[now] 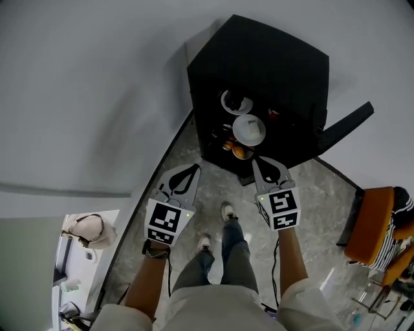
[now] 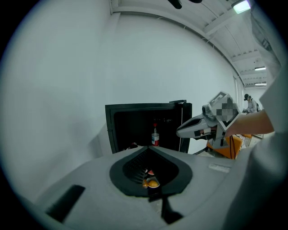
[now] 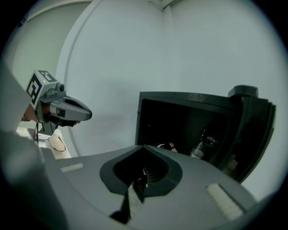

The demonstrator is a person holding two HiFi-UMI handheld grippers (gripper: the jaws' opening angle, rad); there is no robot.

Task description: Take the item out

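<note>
Shut and empty, the left gripper (image 1: pixel 192 169) or right gripper (image 1: pixel 257 161) could knock the white round bowl (image 1: pixel 249 129) inside the crowded open black cabinet (image 1: pixel 272 58) at 12 o'clock before opening.

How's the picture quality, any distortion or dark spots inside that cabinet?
Head view: fisheye curves straight edges; the cabinet is dark, a white dish stands out. Left gripper view: round vignette, ceiling lamp glare. Right gripper view: cabinet contents murky.

No text, label or number is legible anywhere.
</note>
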